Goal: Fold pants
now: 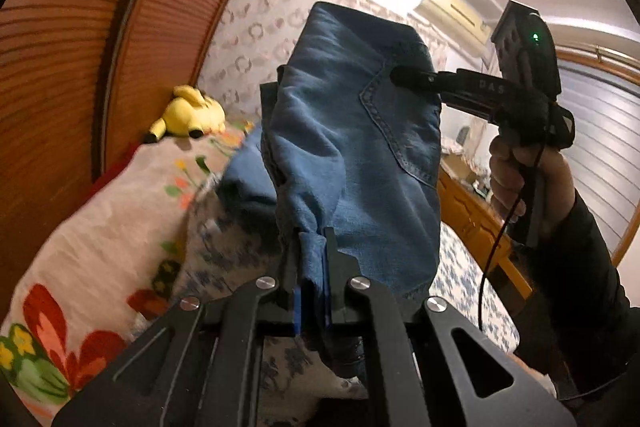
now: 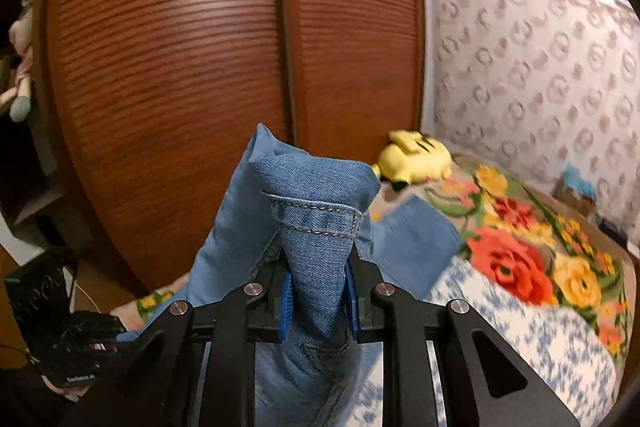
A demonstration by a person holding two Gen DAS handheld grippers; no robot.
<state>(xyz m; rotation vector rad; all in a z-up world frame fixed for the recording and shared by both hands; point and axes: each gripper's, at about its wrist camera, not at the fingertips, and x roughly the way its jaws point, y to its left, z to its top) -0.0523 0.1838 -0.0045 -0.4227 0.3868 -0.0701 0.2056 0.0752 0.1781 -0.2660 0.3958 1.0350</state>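
Left wrist view, left gripper (image 1: 313, 239) clamped on blue jeans (image 1: 360, 131) (thin fold), right gripper (image 2: 316, 267) clenching a thicker bunch

1. Pants (image 1: 352, 131): blue denim cloth, matt, woven twill grain, pale topstitched seams.
2. Left gripper (image 1: 313, 239) and right gripper (image 2: 318, 267): black matt arms, probably plastic, with bright polished metal rivets; blue ribbed pads, apparently rubber.
3. Wardrobe doors (image 2: 200, 67): reddish-brown slatted wood, semi-gloss varnish catching the light.
4. Bedspread (image 2: 520, 259): soft matt cloth with printed flowers.
5. Yellow toy (image 2: 416, 159): plush fabric, fuzzy and matt.
6. Wall (image 2: 540, 67): patterned wallpaper, matt; its texture is blurred.
7. Sleeve (image 1: 580, 267): dark matt cloth.
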